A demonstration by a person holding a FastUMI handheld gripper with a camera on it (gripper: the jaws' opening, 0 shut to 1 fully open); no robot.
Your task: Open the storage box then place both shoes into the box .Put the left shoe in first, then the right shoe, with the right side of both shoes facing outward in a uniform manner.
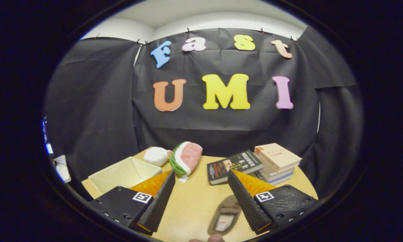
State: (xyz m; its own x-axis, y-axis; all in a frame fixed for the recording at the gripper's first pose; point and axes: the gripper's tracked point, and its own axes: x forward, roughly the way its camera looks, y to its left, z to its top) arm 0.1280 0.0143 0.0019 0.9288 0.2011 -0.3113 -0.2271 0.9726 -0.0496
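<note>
My gripper [199, 183] is open above the yellow table [194, 201], with nothing between its fingers. A brownish shoe [225, 215] lies on the table low between the fingers, close to the right finger [245, 198], its opening facing up. A cream-coloured storage box [124, 174] stands open-topped beyond the left finger [159, 201]; its inside looks bare. Part of the box is hidden behind the left finger.
A watermelon-slice plush [186, 158] and a white plush [156, 155] lie at the table's far edge. A dark book [233, 166] and a stack of books [275, 163] sit beyond the right finger. A fingertip [215, 238] shows at the near edge.
</note>
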